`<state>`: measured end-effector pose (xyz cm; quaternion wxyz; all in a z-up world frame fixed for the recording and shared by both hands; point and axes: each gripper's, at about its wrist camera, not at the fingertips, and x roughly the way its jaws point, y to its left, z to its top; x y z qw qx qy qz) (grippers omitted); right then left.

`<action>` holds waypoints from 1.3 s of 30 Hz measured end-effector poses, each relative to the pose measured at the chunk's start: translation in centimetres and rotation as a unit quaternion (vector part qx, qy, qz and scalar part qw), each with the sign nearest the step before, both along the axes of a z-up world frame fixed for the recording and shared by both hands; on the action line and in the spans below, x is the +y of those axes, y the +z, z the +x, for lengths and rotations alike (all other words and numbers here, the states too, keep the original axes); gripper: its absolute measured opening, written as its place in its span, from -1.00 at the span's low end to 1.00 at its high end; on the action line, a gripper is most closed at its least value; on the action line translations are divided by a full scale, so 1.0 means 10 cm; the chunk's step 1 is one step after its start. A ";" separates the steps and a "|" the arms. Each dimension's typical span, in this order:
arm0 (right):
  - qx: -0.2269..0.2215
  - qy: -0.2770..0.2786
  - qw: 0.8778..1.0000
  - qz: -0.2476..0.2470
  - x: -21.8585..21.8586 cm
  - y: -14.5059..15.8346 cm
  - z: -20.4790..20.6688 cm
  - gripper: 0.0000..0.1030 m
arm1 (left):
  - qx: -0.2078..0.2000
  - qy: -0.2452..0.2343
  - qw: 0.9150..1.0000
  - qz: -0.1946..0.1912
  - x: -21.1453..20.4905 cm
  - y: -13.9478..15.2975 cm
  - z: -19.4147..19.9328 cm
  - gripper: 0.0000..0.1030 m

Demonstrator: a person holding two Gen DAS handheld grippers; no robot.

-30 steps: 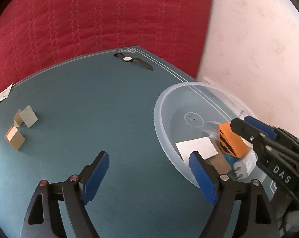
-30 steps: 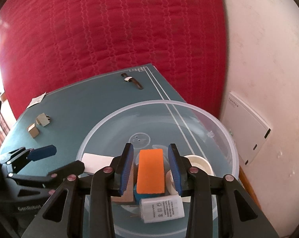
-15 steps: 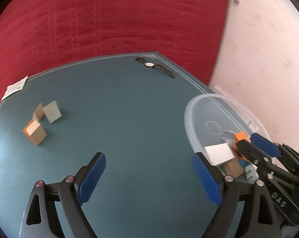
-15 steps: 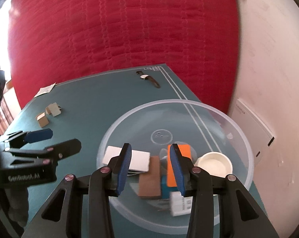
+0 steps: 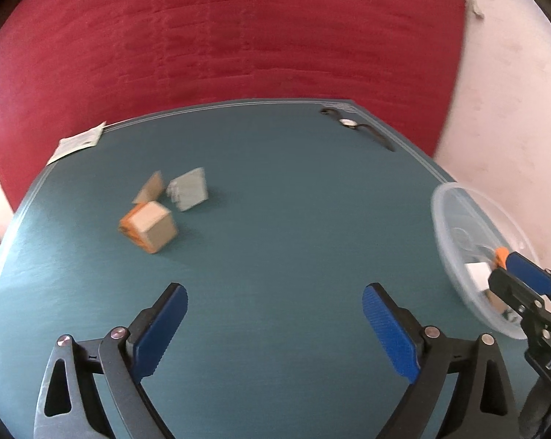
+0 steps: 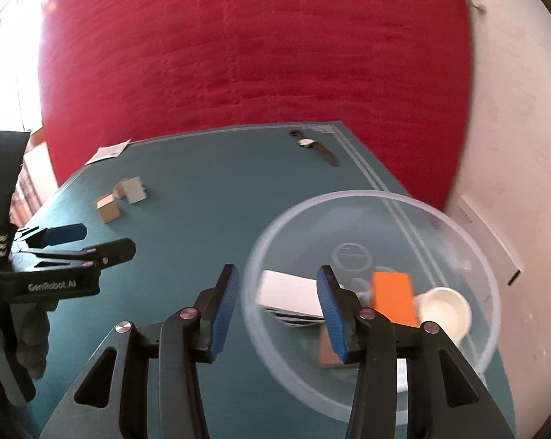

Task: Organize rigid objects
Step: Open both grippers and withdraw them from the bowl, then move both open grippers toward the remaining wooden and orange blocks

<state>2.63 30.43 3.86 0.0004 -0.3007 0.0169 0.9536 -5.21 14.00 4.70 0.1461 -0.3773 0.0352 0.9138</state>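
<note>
Left gripper (image 5: 274, 323) jaws opening wide, nothing between; aimed over teal table (image 5: 293, 219) toward loose small boxes (image 5: 149, 230) ahead-left; right gripper (image 6: 277, 309) jaws opening, empty, at rim of clear bowl (image 6: 458, 226) holding orange block (image 6: 392, 296); best: straddle nearest box squarely, avoid nudging neighbours; wristwatch (image 5: 348, 123) at far edge.

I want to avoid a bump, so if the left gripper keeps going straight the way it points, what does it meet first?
Probably the bare teal table: the left gripper, opening and empty, aims down at it. The small boxes lie left of that line, the clear bowl right. Depth is unclear.
</note>
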 end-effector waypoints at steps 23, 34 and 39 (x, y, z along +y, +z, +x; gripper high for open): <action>-0.071 0.129 0.988 -0.042 -1.02 -0.19 -0.72 -0.10 | -0.001 0.121 0.993 -0.008 -1.15 -0.05 -0.14 0.91; -0.084 0.199 0.975 -0.056 -1.65 -0.15 -1.17 -0.10 | -0.007 0.167 0.986 0.011 -1.55 -0.10 -0.19 0.91; -0.084 0.218 0.971 -0.050 -1.85 -0.14 -1.36 -0.10 | -0.010 0.176 0.984 0.011 -1.62 -0.14 -0.22 0.91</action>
